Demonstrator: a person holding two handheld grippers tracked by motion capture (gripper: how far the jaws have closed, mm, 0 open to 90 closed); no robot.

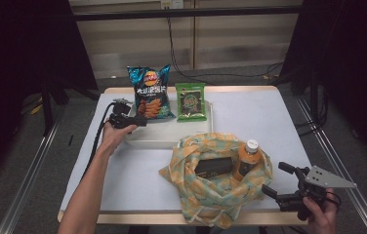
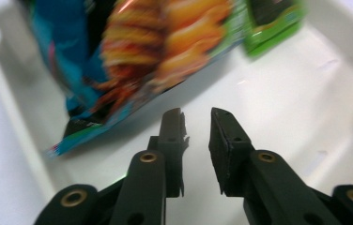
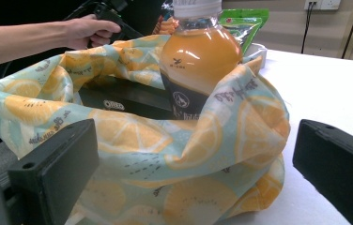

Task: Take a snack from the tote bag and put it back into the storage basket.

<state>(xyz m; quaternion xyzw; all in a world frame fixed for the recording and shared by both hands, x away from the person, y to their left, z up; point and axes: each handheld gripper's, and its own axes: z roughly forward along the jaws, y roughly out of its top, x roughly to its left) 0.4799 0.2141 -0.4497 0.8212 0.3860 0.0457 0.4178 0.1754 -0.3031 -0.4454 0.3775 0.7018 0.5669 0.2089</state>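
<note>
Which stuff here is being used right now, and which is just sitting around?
In use:
- left gripper, jaws slightly apart, nothing between them
- blue crisp bag with orange picture, just ahead of it
- white plastic tray
- fruit-print cloth bag

Sitting around:
- green snack packet
- orange juice bottle with white cap
- black box
- right gripper, open

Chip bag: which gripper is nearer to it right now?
Left. The left gripper sits at the chip bag over the white tray, jaws slightly apart and empty. The right gripper is far off, beside the fruit-print bag.
</note>
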